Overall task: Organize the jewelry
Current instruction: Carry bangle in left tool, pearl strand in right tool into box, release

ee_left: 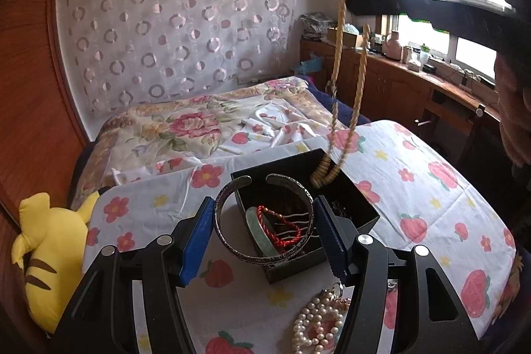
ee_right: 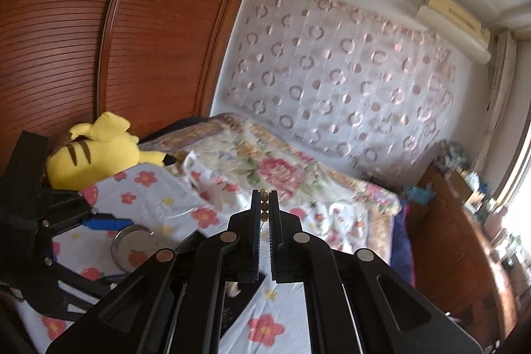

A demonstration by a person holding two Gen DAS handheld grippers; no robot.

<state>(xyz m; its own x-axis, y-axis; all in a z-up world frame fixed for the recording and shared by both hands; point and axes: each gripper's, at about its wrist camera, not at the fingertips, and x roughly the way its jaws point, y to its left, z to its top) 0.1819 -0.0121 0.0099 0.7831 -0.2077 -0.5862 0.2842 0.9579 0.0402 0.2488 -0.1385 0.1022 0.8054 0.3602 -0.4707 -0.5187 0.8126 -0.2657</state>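
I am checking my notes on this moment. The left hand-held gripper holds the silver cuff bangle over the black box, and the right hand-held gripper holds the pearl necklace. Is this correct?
Not quite. The right hand-held gripper holds the tan beaded necklace, not the pearl necklace, which lies on the strawberry cloth in the left wrist view. The left hand-held gripper does hold the silver cuff bangle over the black box.

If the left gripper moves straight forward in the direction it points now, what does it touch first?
Probably the black box. The left gripper, already holding the silver cuff bracelet, points into the open box, and the cuff overlaps its near rim. Depth is uncertain.
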